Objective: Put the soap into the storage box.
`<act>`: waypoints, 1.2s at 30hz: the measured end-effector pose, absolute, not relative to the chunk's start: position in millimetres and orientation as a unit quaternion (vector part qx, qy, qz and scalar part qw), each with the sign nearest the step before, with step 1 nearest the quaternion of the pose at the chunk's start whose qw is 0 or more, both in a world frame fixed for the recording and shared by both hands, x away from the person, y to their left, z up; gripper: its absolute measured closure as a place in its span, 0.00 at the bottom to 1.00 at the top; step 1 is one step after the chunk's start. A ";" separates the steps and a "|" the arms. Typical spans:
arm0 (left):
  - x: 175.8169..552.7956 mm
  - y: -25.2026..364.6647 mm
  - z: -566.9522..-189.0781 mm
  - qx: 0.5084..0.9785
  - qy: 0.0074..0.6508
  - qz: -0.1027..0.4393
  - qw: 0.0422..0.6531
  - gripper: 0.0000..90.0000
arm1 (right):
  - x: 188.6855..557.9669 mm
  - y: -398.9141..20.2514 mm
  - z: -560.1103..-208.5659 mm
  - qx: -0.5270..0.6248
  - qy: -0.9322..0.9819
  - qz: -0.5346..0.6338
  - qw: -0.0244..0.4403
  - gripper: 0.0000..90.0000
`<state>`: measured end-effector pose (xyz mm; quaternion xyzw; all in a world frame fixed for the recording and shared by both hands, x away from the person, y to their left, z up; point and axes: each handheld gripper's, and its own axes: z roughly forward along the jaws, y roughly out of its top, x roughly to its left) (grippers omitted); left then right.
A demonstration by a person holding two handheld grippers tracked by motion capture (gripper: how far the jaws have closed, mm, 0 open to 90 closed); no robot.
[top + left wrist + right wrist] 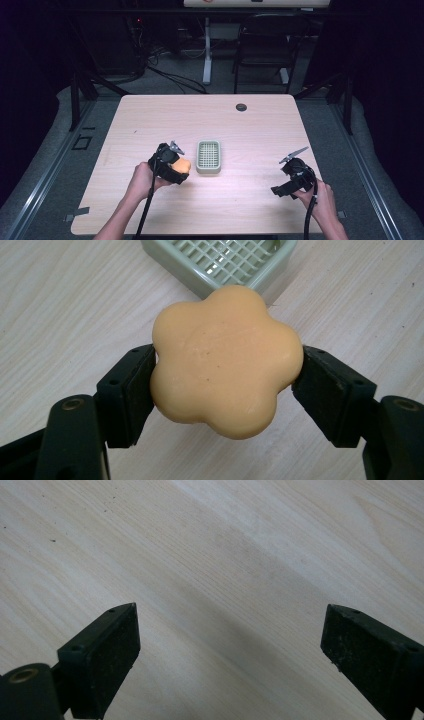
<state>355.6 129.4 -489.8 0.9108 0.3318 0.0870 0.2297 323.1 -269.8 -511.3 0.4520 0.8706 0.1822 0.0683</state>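
Observation:
An orange flower-shaped soap (pixel 225 360) is clamped between the two black jaws of my left gripper (pixel 225 385), which is shut on it a little above the table. In the high view the soap (pixel 182 165) and left gripper (pixel 175 167) sit just left of a pale green soap dish with a grid top (pixel 208 156). The dish's near corner (pixel 220 262) shows right behind the soap in the left gripper view. My right gripper (pixel 290 187) rests at the table's right side, jaws wide apart over bare wood (pixel 230 650).
The light wooden table (pixel 250 130) has a small dark round grommet (pixel 241 107) near its far edge. A dark chair (pixel 265 45) and a white table leg (pixel 207 55) stand on the floor beyond the table.

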 end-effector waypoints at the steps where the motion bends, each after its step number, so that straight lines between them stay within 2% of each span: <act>1: 355.8 128.9 -489.3 0.911 0.332 0.087 0.230 0.30 | 323.1 -269.7 -511.4 0.453 0.870 0.184 0.067 0.09; 36: 374.2 112.5 -471.3 0.908 0.324 0.097 0.248 0.30 | 323.2 -269.9 -511.2 0.454 0.869 0.188 0.065 0.10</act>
